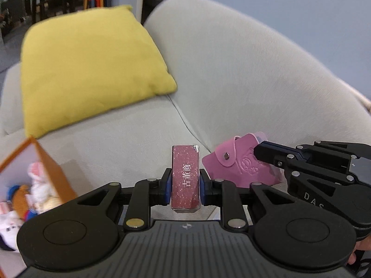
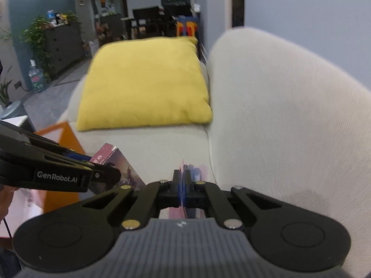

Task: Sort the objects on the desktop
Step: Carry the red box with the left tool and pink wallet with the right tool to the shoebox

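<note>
My left gripper (image 1: 185, 183) is shut on a maroon speckled box (image 1: 185, 162) with white characters, held upright above the sofa seat. In the right wrist view that box (image 2: 125, 169) shows a picture on its side, with the left gripper (image 2: 109, 173) on it. My right gripper (image 2: 183, 185) is shut on a pink snap-button card wallet (image 2: 193, 170), seen edge-on and blurred. The left wrist view shows the wallet (image 1: 234, 164) flat-on, with the right gripper (image 1: 260, 153) holding its right edge. Both things hang in the air side by side.
An open orange box (image 1: 49, 162) holding plush toys stands at the lower left, also in the right wrist view as the orange box (image 2: 65, 134). A yellow cushion (image 1: 92, 69) lies on the grey sofa (image 1: 243, 81). Beyond the sofa's far end is a room with furniture.
</note>
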Tool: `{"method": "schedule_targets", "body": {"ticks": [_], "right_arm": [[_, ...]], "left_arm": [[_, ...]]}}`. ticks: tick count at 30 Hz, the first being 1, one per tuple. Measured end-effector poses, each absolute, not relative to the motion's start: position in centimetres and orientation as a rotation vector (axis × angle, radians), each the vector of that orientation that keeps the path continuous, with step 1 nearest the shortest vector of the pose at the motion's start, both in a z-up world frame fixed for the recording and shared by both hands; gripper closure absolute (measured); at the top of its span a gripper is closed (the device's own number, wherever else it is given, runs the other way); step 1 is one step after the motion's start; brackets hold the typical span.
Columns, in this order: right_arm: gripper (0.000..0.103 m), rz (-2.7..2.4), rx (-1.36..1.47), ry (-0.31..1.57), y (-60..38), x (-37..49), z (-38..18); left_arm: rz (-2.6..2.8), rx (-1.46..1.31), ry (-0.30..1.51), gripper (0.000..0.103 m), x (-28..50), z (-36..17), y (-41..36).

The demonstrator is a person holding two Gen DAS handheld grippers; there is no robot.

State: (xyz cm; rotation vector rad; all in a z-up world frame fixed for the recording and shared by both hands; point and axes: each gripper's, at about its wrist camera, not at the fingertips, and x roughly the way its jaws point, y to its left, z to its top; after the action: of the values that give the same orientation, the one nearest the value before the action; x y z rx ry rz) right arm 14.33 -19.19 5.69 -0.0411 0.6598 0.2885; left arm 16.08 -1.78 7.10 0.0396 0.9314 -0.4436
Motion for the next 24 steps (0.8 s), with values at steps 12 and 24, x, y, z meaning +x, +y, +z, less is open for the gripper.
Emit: {"method": "schedule_targets", "body": {"ticks": [12,24], "right_arm": [[0.103,0.559,-0.061,0.534,-11.4,9.2,12.3],[0.103,0.782,-0.111,0.623,0.1,7.9,9.2]], "left_arm": [[-0.264,-0.039,0.843,0.078,10.4,12.5,9.3],[-0.057,-0.236,0.931,0.078,9.5,6.8,20.0]]}}
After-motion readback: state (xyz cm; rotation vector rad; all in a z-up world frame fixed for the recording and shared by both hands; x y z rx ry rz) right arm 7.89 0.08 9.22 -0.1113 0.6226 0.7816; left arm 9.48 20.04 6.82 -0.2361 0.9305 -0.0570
